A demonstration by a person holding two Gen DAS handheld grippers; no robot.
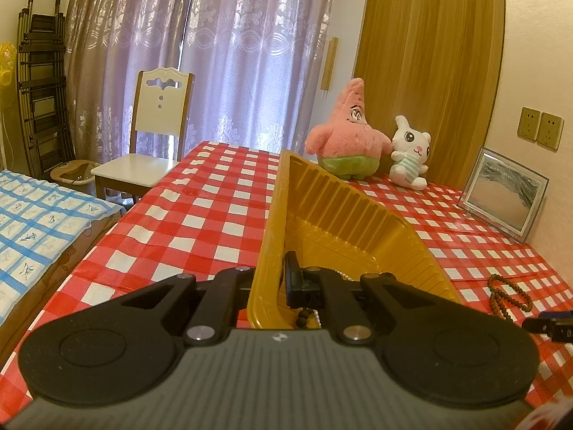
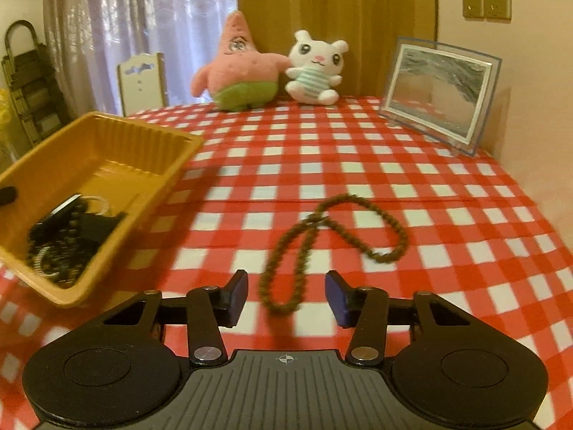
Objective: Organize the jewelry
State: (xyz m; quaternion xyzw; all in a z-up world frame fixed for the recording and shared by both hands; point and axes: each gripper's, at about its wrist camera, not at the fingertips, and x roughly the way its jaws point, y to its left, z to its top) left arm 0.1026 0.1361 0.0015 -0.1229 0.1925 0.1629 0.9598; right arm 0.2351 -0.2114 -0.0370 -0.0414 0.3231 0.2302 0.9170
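Observation:
A yellow plastic tray (image 2: pixel 107 132) sits on the left of the checked table and holds dark bead strings and pale bracelets (image 2: pixel 61 243). My left gripper (image 1: pixel 274 283) is shut on the tray's near wall (image 1: pixel 272 215), one finger outside and one inside. A brown bead necklace (image 2: pixel 322 236) lies loose on the cloth, its near loop between the fingers of my right gripper (image 2: pixel 286 297), which is open and empty just above the cloth. The necklace also shows in the left wrist view (image 1: pixel 508 295).
Two plush toys, a pink star (image 2: pixel 240 68) and a white bunny (image 2: pixel 315 68), stand at the table's far edge. A framed picture (image 2: pixel 440 93) leans at the right wall. A white chair (image 1: pixel 150 136) and a bed (image 1: pixel 39 222) are to the left.

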